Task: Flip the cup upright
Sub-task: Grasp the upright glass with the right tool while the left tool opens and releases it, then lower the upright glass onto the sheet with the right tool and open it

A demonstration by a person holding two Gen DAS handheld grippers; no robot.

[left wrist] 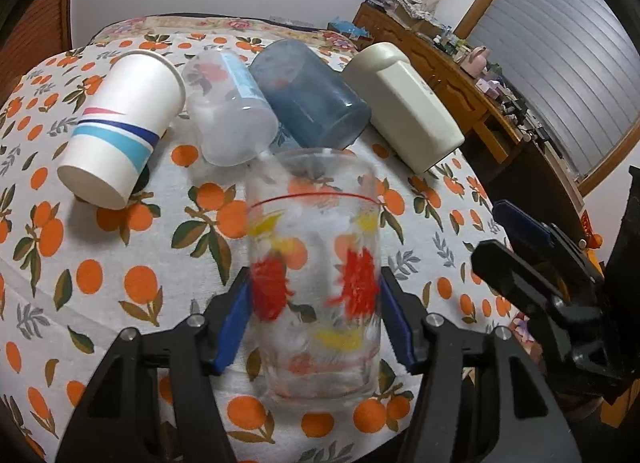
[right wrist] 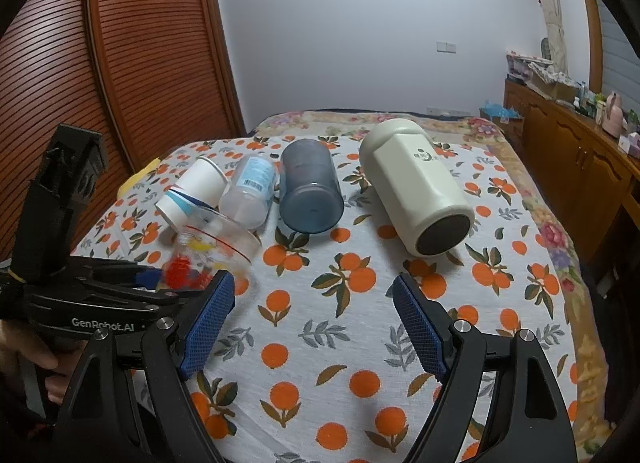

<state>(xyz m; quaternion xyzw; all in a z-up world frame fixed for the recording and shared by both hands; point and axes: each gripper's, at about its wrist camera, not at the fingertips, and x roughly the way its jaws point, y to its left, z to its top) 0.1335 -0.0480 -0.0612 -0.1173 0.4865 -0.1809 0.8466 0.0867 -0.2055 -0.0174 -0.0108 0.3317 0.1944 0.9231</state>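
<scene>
My left gripper [left wrist: 315,305] is shut on a clear glass cup [left wrist: 314,275] printed with red and yellow flowers, its blue pads pressed on both sides. The glass is held just above the orange-print tablecloth [left wrist: 120,263], blurred, mouth pointing away and tilted up. In the right wrist view the same glass [right wrist: 208,255] shows tilted at the left, held by the left gripper [right wrist: 176,283]. My right gripper [right wrist: 314,311] is open and empty over the cloth.
Behind the glass lie a paper cup [left wrist: 120,127], a clear plastic bottle [left wrist: 228,107], a blue tumbler [left wrist: 312,95] and a cream flask [left wrist: 404,103], all on their sides. A wooden sideboard [left wrist: 460,75] stands at the right, a slatted wooden door [right wrist: 140,63] at the left.
</scene>
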